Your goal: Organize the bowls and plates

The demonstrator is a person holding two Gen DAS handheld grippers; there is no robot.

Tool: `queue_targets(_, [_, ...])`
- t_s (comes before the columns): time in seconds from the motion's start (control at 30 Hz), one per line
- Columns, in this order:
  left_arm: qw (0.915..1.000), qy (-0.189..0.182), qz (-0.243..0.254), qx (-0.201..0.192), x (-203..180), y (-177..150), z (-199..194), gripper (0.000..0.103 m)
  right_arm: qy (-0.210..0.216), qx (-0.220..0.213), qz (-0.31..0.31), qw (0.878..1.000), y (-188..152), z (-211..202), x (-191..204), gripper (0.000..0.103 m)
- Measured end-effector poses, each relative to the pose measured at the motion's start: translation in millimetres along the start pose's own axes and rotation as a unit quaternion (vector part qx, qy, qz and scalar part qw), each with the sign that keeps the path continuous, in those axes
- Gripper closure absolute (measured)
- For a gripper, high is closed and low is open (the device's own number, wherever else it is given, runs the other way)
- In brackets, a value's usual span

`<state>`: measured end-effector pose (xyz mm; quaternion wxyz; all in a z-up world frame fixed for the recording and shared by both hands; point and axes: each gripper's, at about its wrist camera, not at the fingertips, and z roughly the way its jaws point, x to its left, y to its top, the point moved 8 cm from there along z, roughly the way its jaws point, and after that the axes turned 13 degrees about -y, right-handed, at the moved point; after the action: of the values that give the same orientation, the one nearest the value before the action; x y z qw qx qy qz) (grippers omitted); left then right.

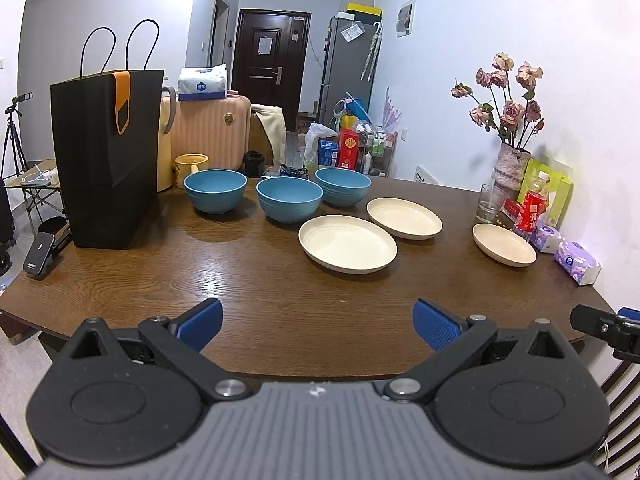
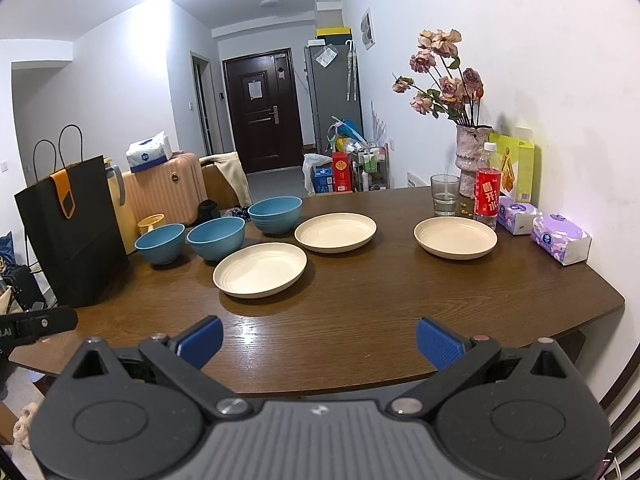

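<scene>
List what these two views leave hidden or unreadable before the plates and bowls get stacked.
- Yellow mug, right wrist view: mostly hidden behind the leftmost bowl.
- Red bottle label, left wrist view: too small to read.
- Right tongs, left wrist view: cut off by the edge.

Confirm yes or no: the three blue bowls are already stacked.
No, the three blue bowls stand separately in a row on the table.

Lived-in home, dining corner of a small flat: wooden worktop [image 2: 360, 300] with blue bowls [image 2: 216, 237], cream plates [image 2: 336, 233], a vase of dried roses [image 2: 469, 160] and tissue packs [image 2: 560, 242]. Behind it a hallway with dark entry door [image 2: 262, 114], grey fridge [image 2: 332, 100], pink suitcase [image 2: 168, 192] and a cluttered trolley [image 2: 370, 166].
</scene>
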<state>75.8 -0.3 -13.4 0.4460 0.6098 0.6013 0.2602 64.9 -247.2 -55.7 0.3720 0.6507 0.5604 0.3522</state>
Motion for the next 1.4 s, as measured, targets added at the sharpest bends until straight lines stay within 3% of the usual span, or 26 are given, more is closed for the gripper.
queue_targets(1.4, [1.0, 0.001, 0.0, -0.001, 1.3, 3.8, 1.4, 0.0, 0.005, 0.002, 0.0, 1.0, 1.9, 3.5, 3.1, 0.0])
